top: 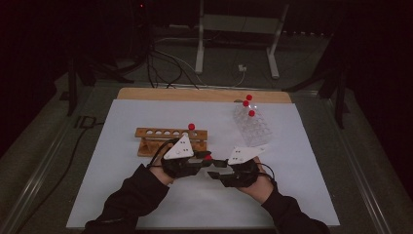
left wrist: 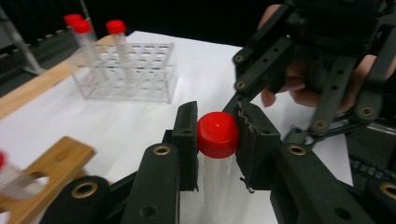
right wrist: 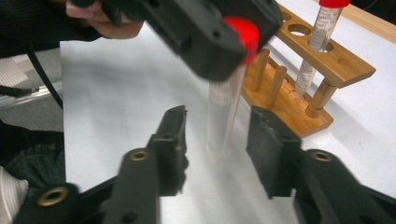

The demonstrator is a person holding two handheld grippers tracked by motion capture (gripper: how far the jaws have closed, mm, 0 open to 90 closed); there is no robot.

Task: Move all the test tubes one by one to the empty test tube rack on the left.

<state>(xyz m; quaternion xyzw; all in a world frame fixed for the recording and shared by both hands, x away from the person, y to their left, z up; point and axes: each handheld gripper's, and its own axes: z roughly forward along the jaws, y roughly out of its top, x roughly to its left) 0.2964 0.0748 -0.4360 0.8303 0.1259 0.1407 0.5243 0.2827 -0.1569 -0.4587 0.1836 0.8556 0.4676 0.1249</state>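
With the red-capped tube (left wrist: 217, 154) clenched at its cap by the left gripper (left wrist: 216, 140) just near of the wooden rack (top: 170, 139), the right gripper (right wrist: 217, 149), apparently released around its body, should be withdrawn straight, unbumped.

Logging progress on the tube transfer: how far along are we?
Done: one red-capped tube stands in the wooden rack. In hand: the left claw is shut on a second tube's red cap; the right claw stands open around its body, not pressing. Left: three tubes in the clear rack.
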